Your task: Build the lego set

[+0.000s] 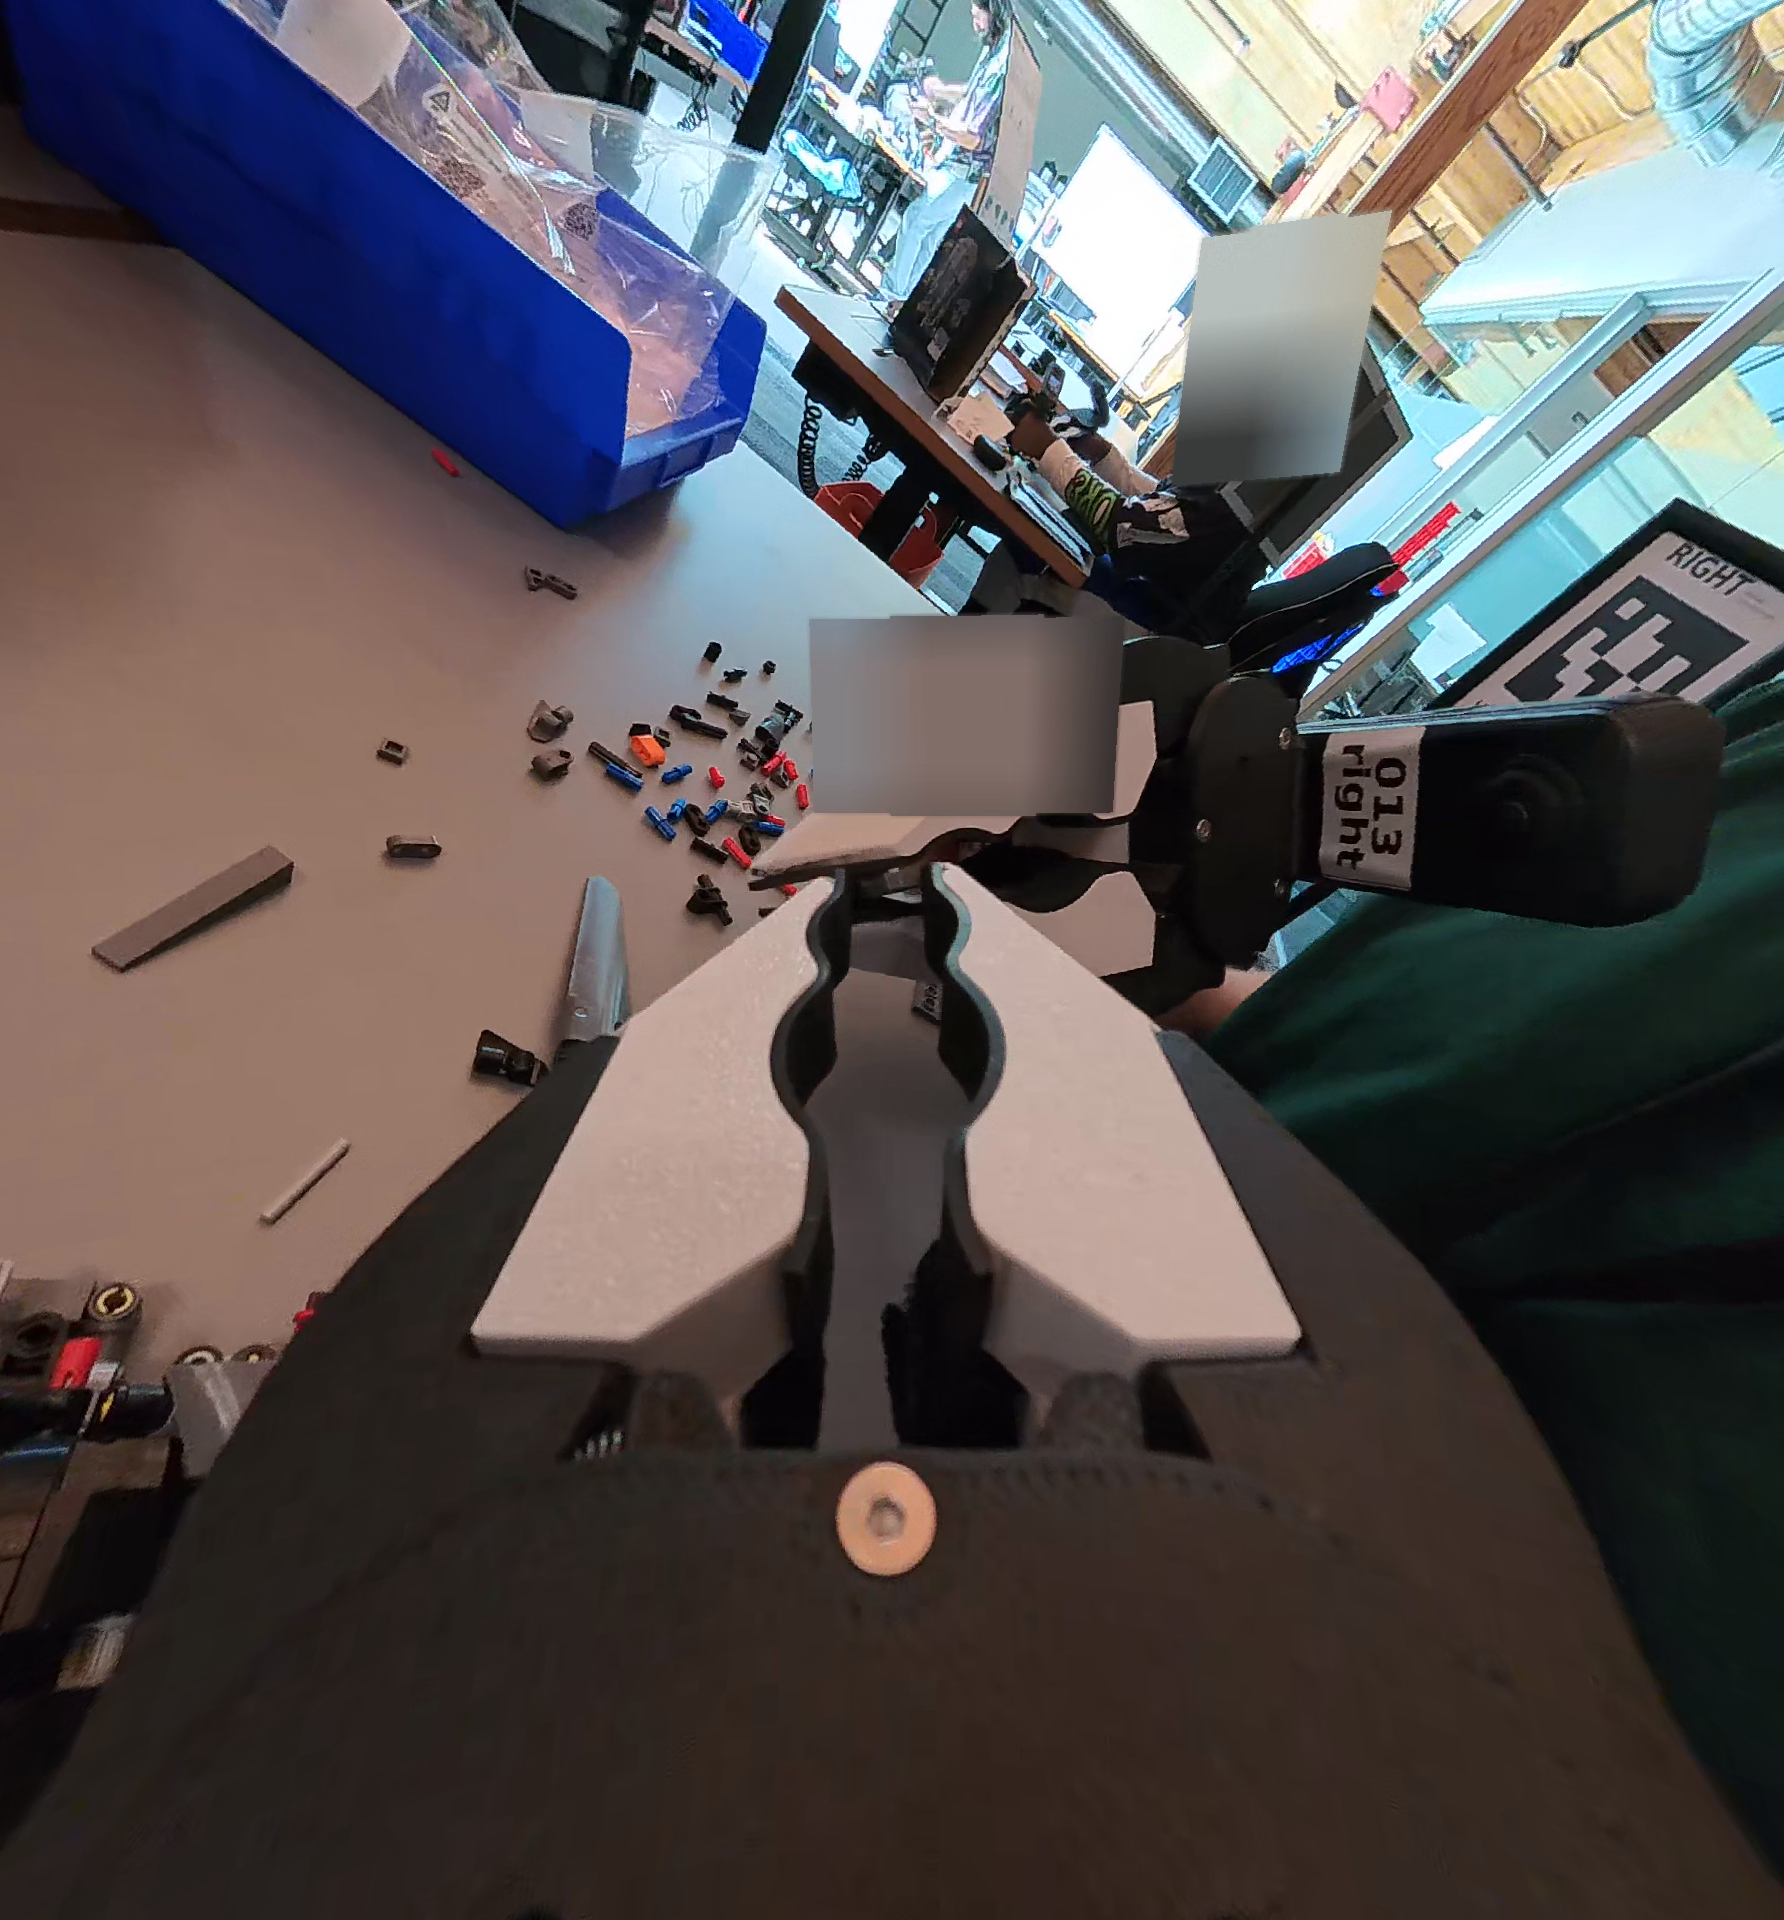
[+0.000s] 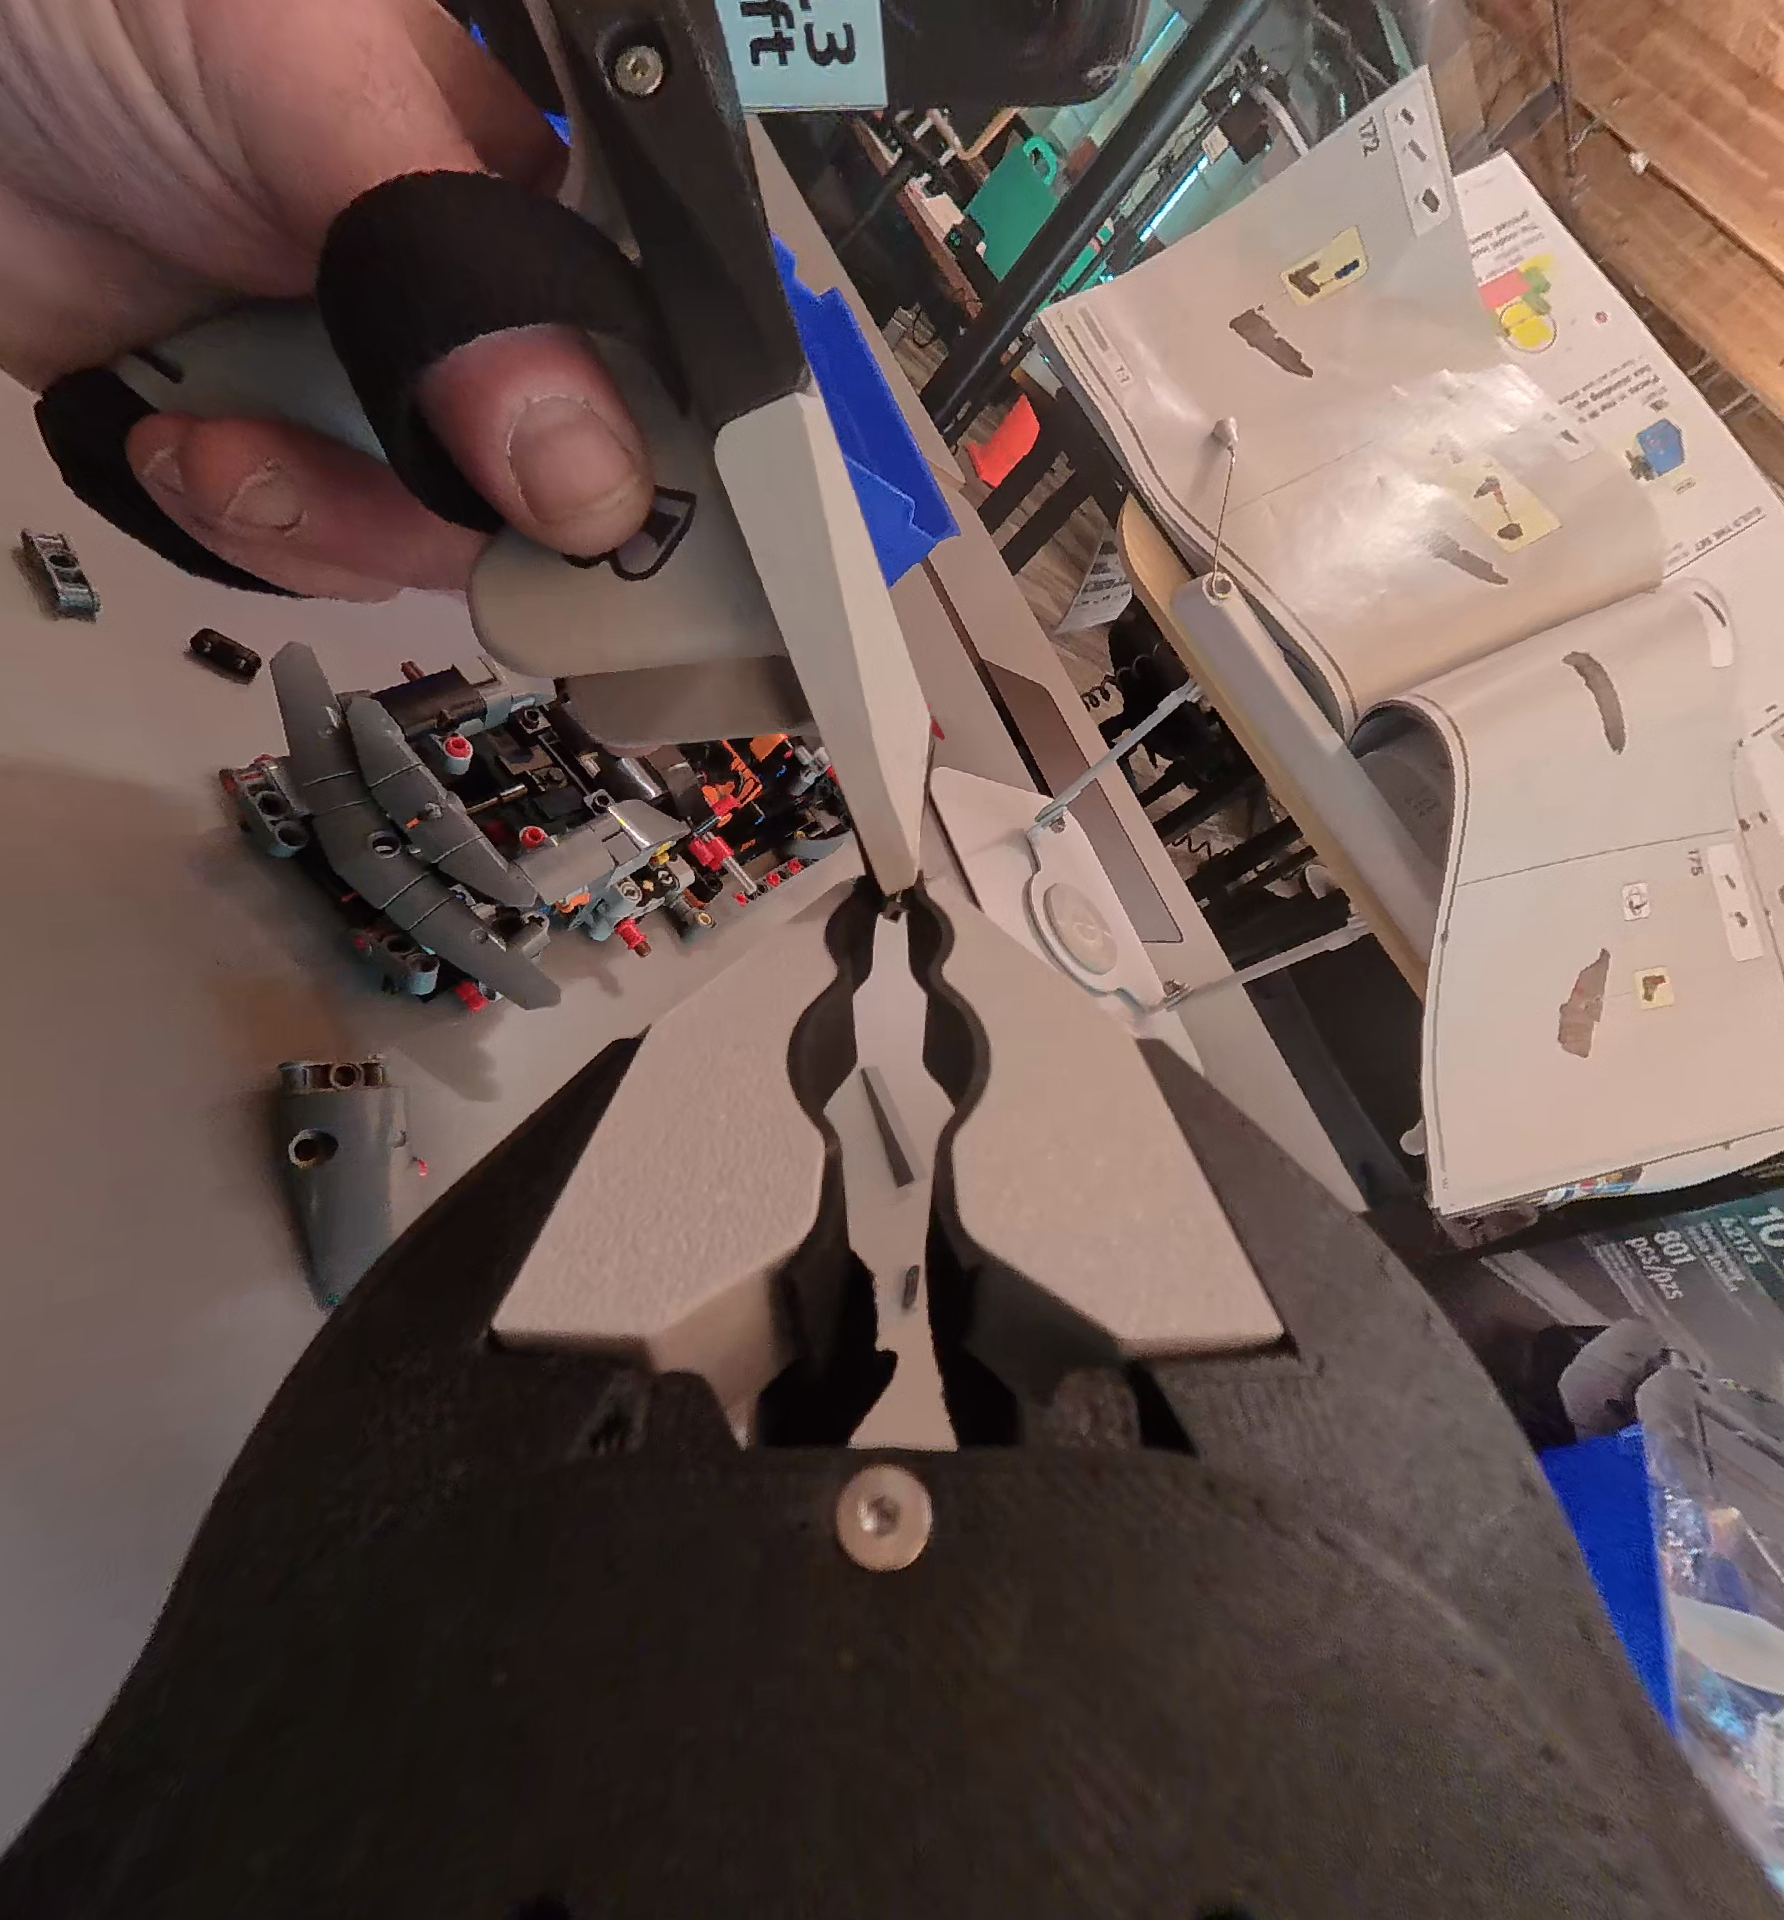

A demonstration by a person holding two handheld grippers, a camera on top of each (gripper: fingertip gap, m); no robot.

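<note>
Meeting tip to tip, left claw (image 1: 886, 883) and right claw (image 2: 893, 902) are both pinching one small dark piece (image 2: 895, 906); each body is carrying a printed label.

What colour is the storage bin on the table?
Bright blue storage bin, clearest in the left wrist view.

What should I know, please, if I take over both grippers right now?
Right gripper: shut on a small dark Lego piece.
Left gripper: tips meet that piece; grip unclear.
Partly built grey-and-black Lego model lies on the grey table, with scattered red, blue and black pins.
Open paper instruction booklet stands propped.
Left: probably fit this piece, then keep building.
</note>
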